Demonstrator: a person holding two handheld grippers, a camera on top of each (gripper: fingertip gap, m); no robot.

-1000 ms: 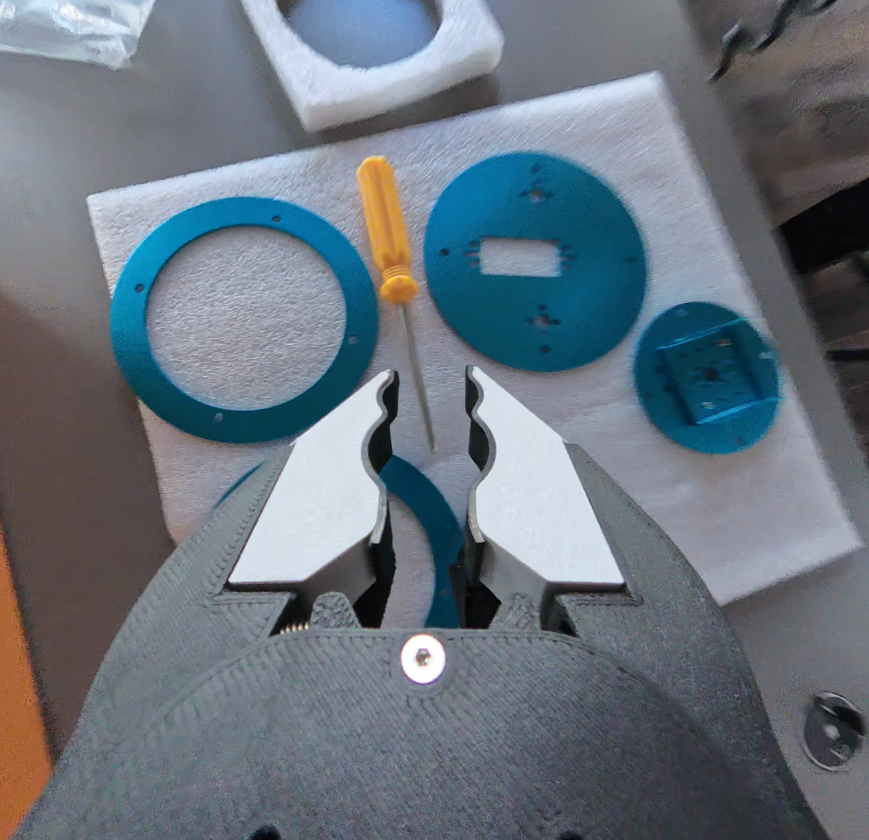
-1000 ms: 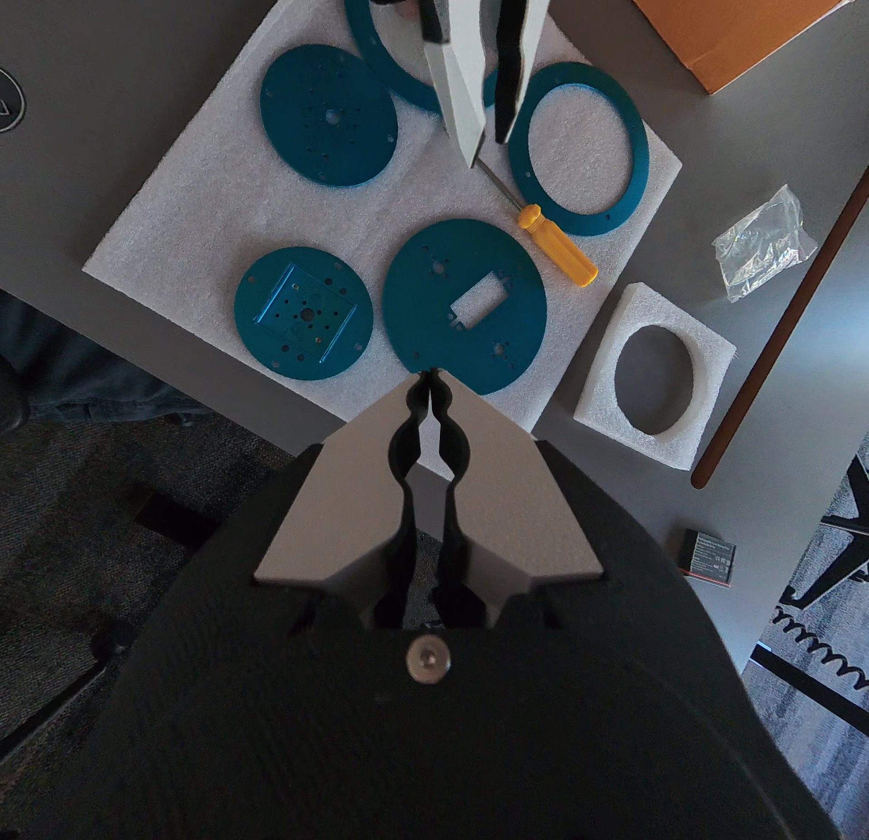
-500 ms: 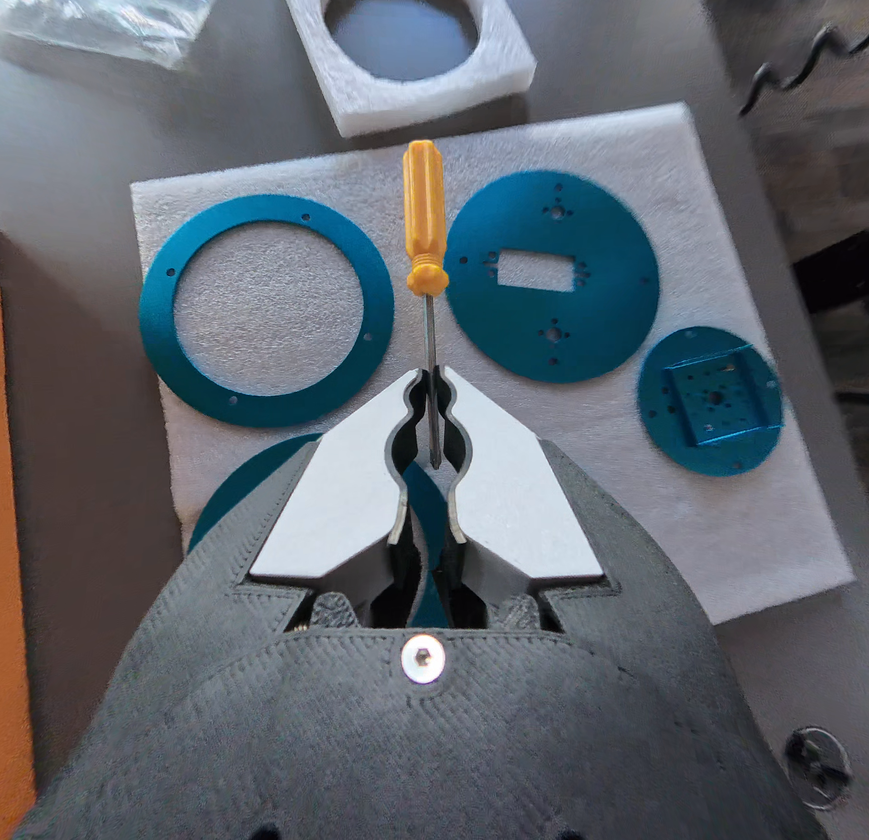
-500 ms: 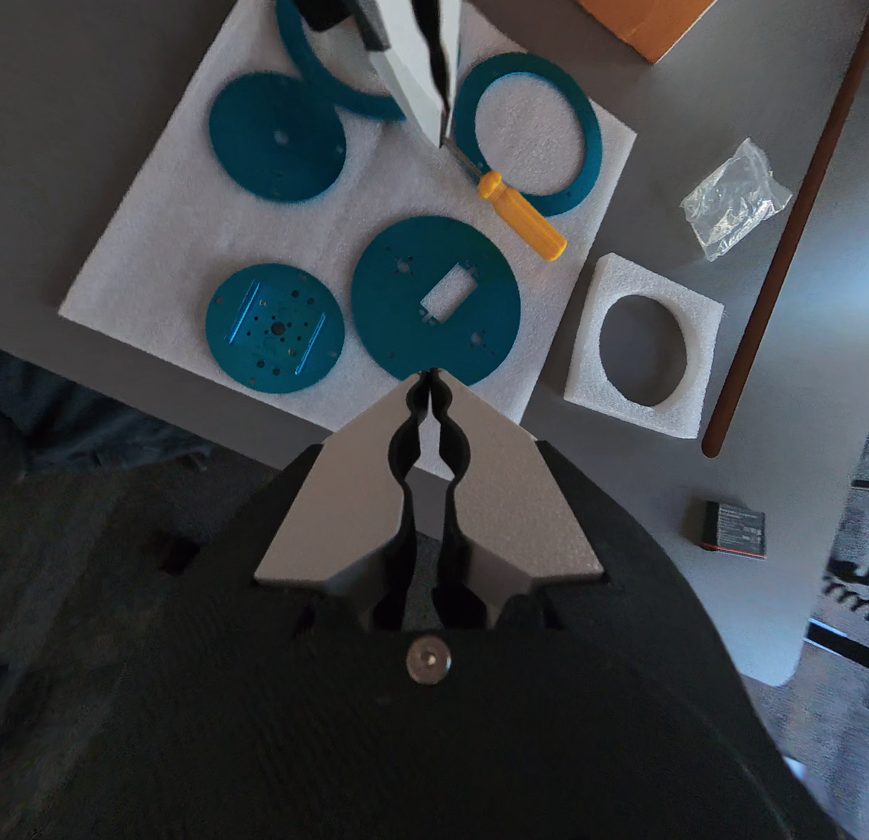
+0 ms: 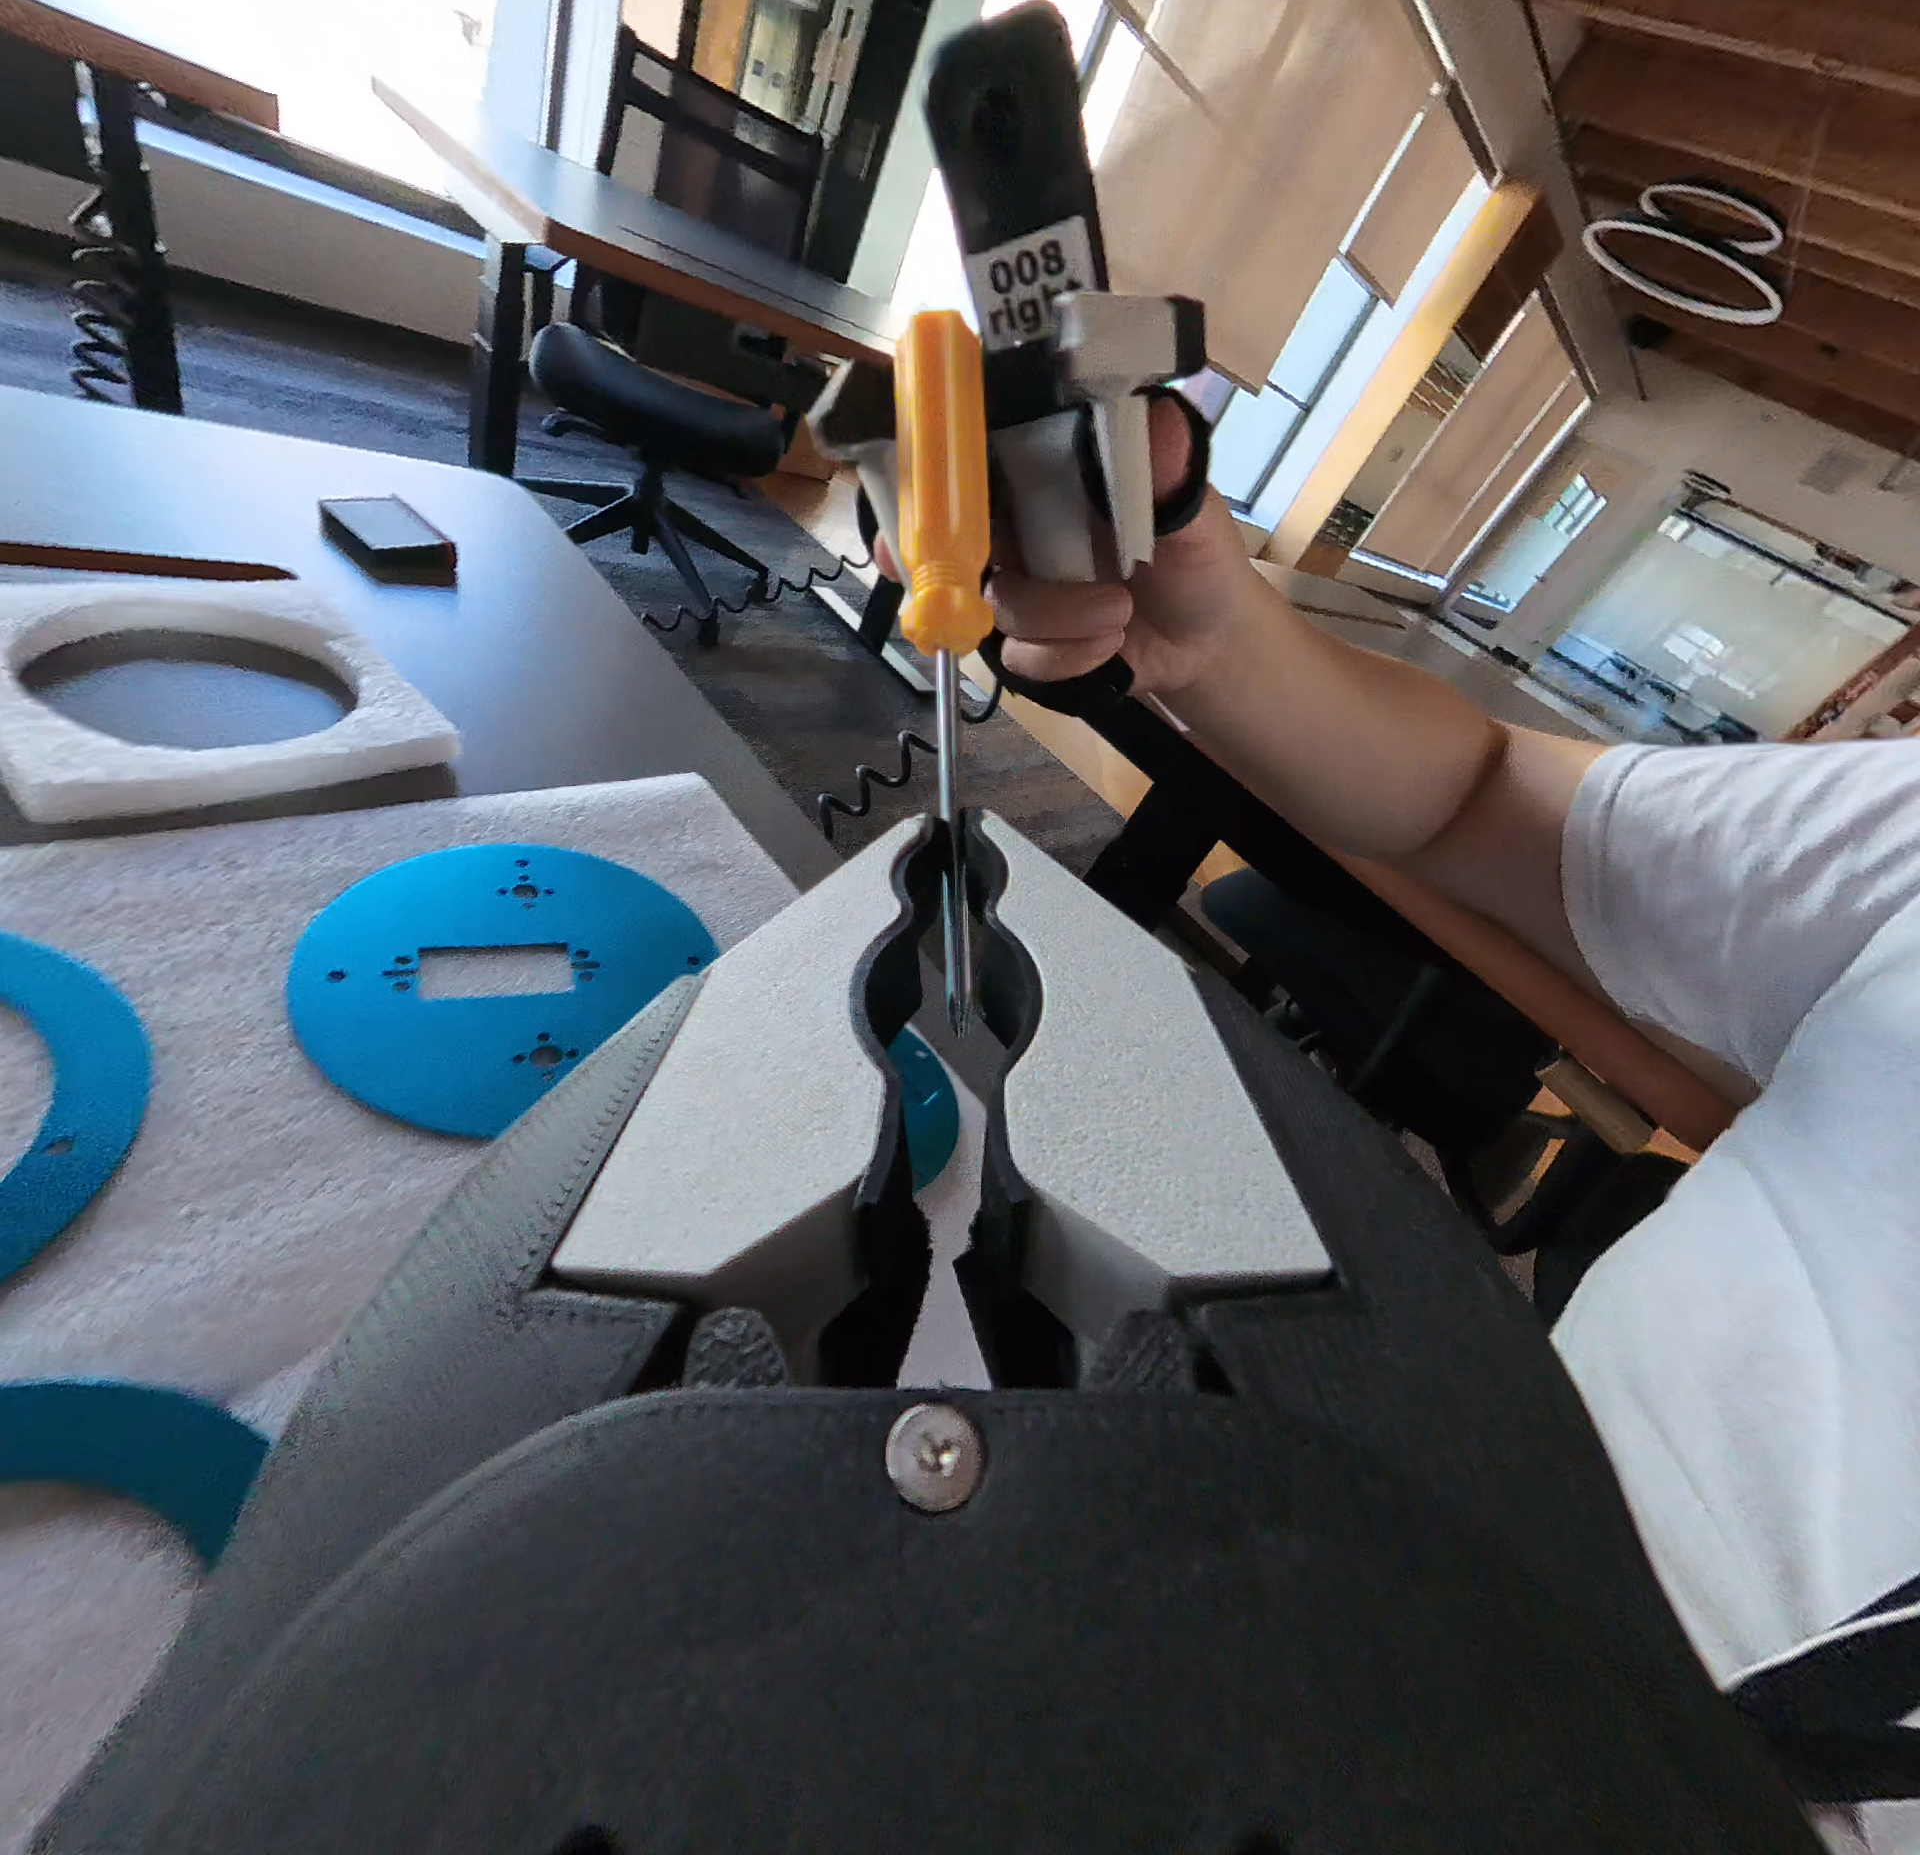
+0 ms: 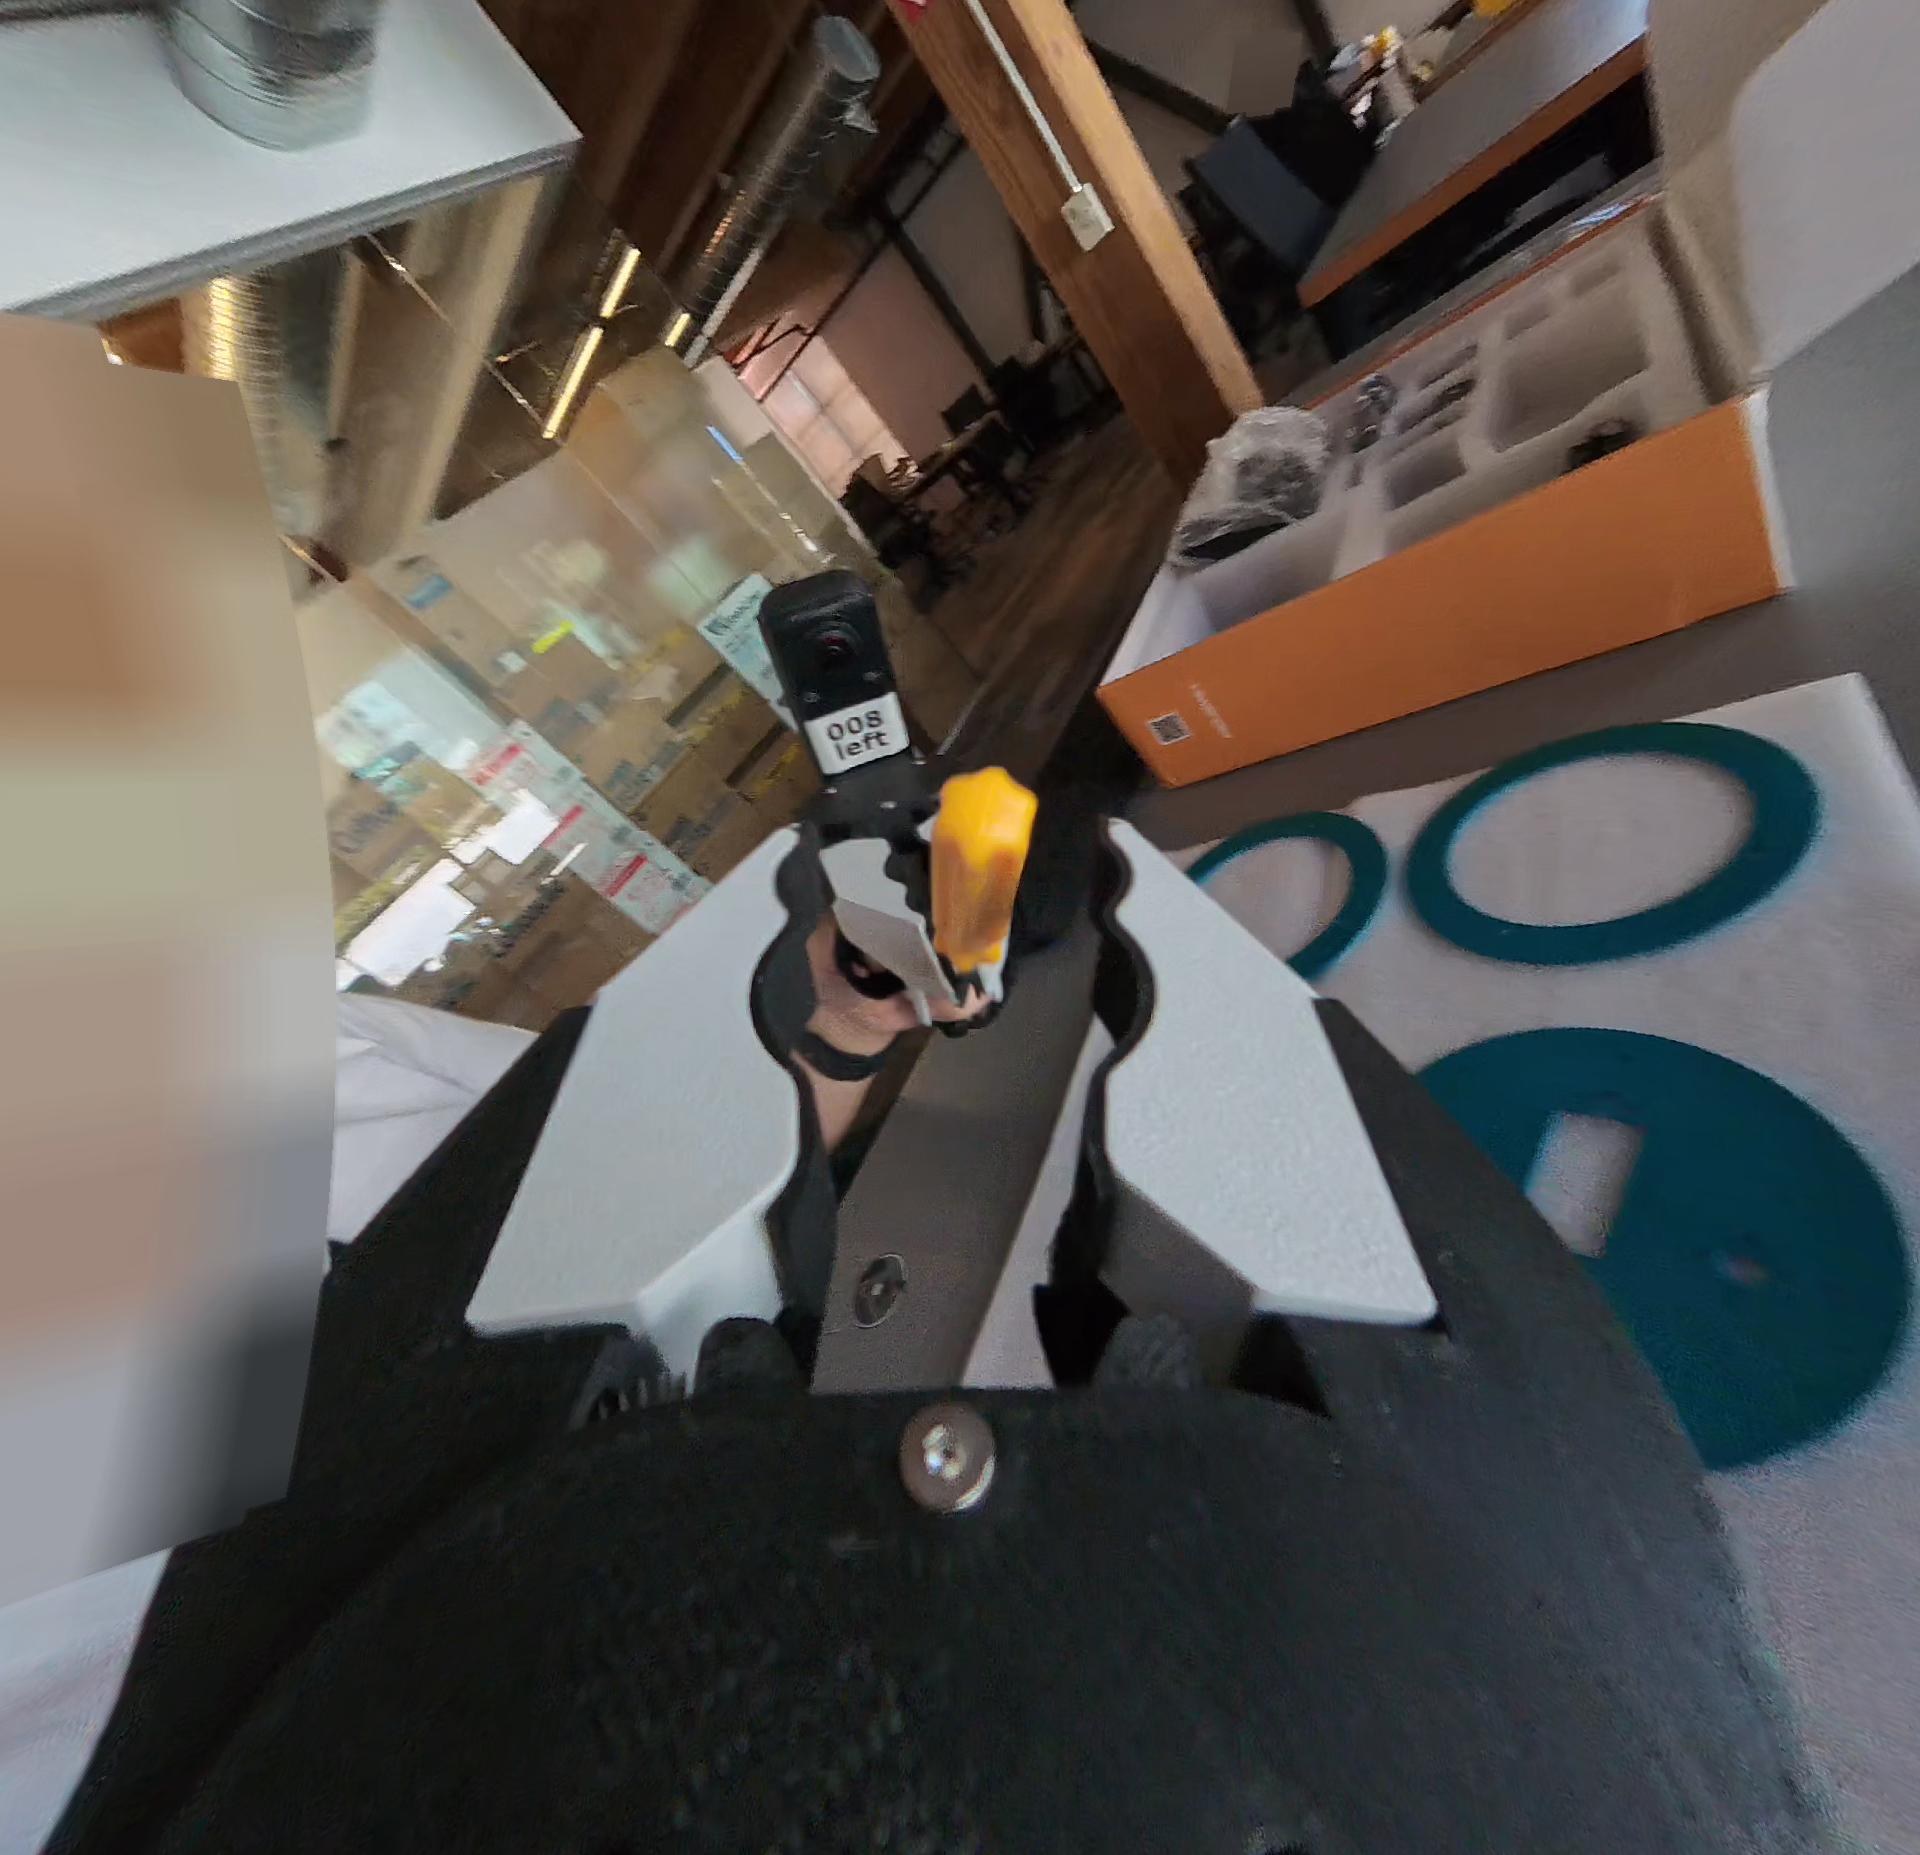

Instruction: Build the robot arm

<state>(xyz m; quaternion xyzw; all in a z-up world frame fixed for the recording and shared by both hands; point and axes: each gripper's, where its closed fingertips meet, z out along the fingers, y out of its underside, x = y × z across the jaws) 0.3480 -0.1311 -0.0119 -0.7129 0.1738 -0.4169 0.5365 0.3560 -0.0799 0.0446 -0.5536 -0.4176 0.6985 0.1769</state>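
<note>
The left claw pinched the metal shaft of a yellow-handled screwdriver, lifted clear of the worktop, handle toward twelve o'clock. At nine o'clock lay a blue slotted disc on white foam. Beyond, the right claw gaped wide, empty, facing the handle.

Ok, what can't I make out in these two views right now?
Left wrist view: small disc, mostly behind the left gripper; ring, cut by the left edge.
Right wrist view: screwdriver shaft, hidden behind its handle; box contents, too small and blurred.
</note>
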